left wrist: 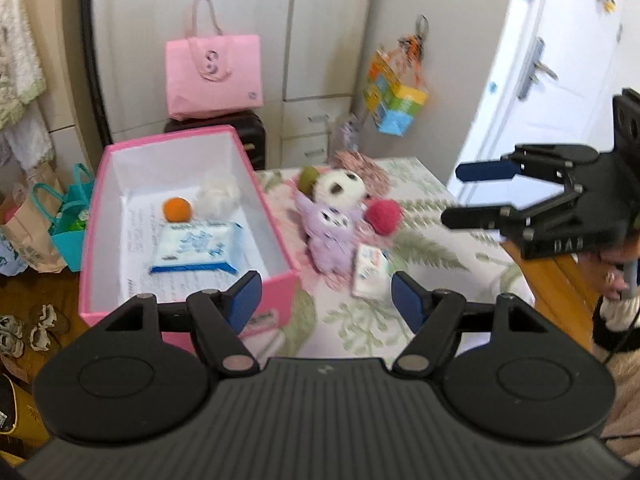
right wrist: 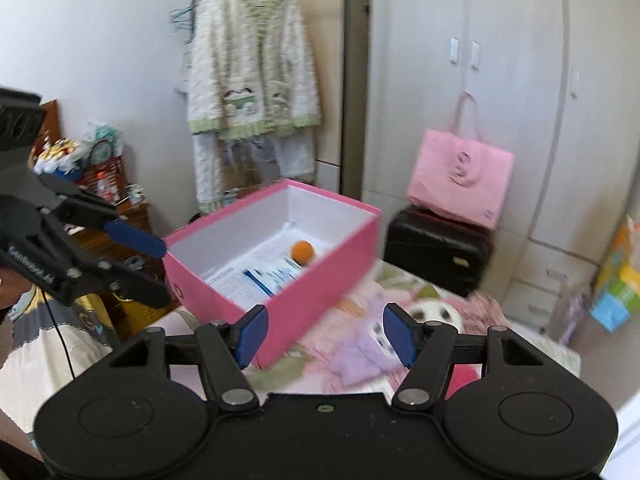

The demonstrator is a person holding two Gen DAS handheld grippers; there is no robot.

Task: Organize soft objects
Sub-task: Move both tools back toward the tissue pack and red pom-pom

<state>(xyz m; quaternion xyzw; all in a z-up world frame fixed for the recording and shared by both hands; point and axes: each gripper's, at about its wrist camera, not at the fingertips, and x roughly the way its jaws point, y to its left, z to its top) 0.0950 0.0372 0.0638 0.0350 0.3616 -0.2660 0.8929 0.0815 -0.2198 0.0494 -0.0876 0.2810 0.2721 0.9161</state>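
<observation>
A pink box stands open on the floral table; it also shows in the right wrist view. Inside lie an orange ball, a white fluffy ball and a blue-white tissue pack. Beside it on the table lie a purple plush, a panda plush, a red ball, a green ball and a small tissue pack. My left gripper is open and empty above the table's near part. My right gripper is open and empty above the purple plush.
The right gripper shows in the left wrist view at the table's right side. A pink tote bag sits on a black case behind the table. Bags stand on the floor at left. A wardrobe stands behind.
</observation>
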